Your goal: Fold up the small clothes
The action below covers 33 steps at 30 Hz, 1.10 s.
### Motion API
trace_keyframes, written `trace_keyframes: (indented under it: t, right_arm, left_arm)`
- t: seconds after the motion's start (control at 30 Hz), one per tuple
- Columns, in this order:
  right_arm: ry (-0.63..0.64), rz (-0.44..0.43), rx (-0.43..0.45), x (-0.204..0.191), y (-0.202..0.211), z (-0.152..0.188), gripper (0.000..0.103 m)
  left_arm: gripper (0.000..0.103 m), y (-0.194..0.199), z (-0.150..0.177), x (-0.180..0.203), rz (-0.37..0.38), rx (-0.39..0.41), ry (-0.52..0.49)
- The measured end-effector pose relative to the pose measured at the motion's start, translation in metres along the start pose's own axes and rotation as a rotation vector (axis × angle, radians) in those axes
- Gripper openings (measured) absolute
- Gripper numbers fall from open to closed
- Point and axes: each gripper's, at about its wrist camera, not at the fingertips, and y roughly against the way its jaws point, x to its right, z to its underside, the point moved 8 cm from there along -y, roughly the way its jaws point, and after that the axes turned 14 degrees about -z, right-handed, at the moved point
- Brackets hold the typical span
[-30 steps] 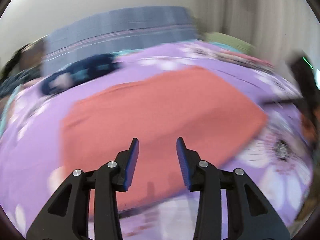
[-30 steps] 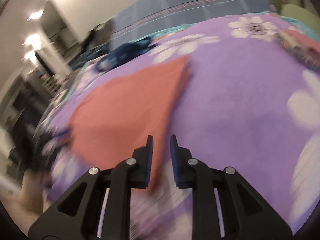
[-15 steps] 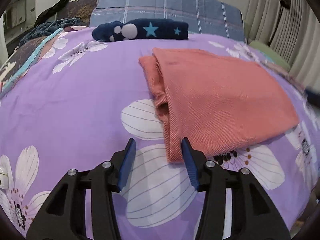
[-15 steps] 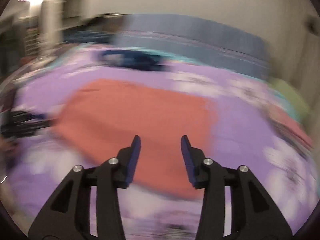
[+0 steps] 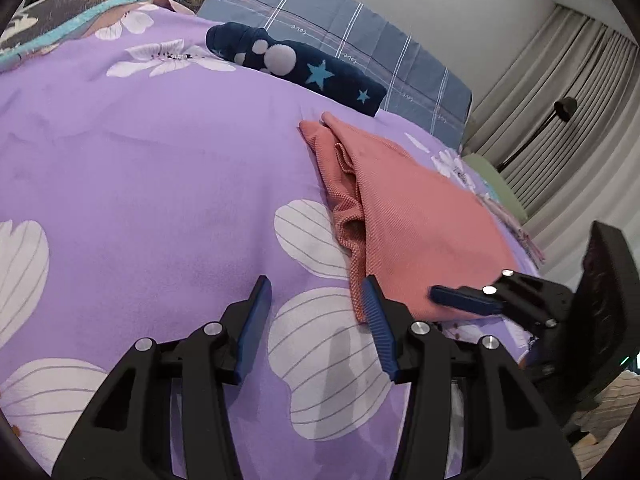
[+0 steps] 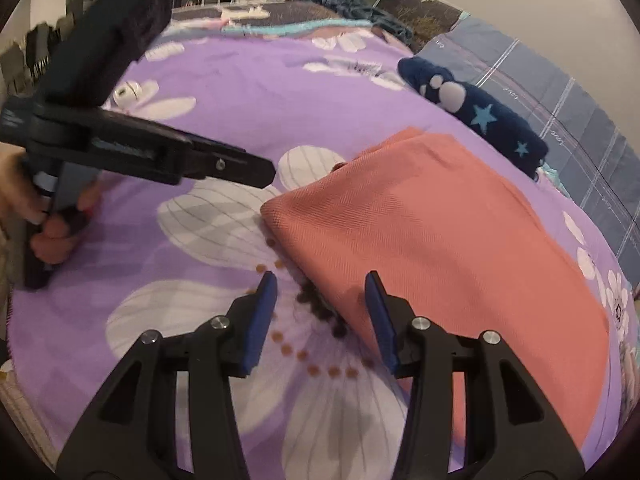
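Observation:
A folded salmon-pink cloth (image 5: pixel 416 216) lies on the purple flowered bedspread (image 5: pixel 140 152); it also shows in the right wrist view (image 6: pixel 440 240). My left gripper (image 5: pixel 316 296) is open and empty, just left of the cloth's near corner. My right gripper (image 6: pixel 320 292) is open and empty, its jaws standing around the cloth's near edge. The right gripper also shows at the right of the left wrist view (image 5: pixel 464 300). The left gripper also shows in the right wrist view (image 6: pixel 256 170), held by a hand.
A rolled navy cloth with stars and white dots (image 5: pixel 296 68) lies behind the pink one, also in the right wrist view (image 6: pixel 476 112). A blue plaid pillow (image 5: pixel 360 36) is at the back. Curtains and a black lamp (image 5: pixel 564 108) stand at the right.
Both grippers have swung round and come down to the near edge of the pink cloth. The right gripper's jaws have opened wider.

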Motion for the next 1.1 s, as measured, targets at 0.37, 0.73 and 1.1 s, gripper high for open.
trace_keyframes:
  t: [0.37,0.73,1.1]
  right_arm:
    - [0.101,0.115,0.027,-0.010,-0.029,-0.029,0.006]
    - [-0.032,-0.001,0.095,0.001,-0.017,-0.027,0.005]
    - [-0.039,-0.051,0.143,-0.004,-0.010,-0.033,0.005]
  left_arm:
    - [0.050,0.009,-0.010,0.000,0.120,-0.008,0.104]
    - [0.048,-0.087,-0.119,0.033,0.117,-0.120,-0.104]
    - [0.000,-0.093,-0.164,0.057,0.158,0.049,-0.123]
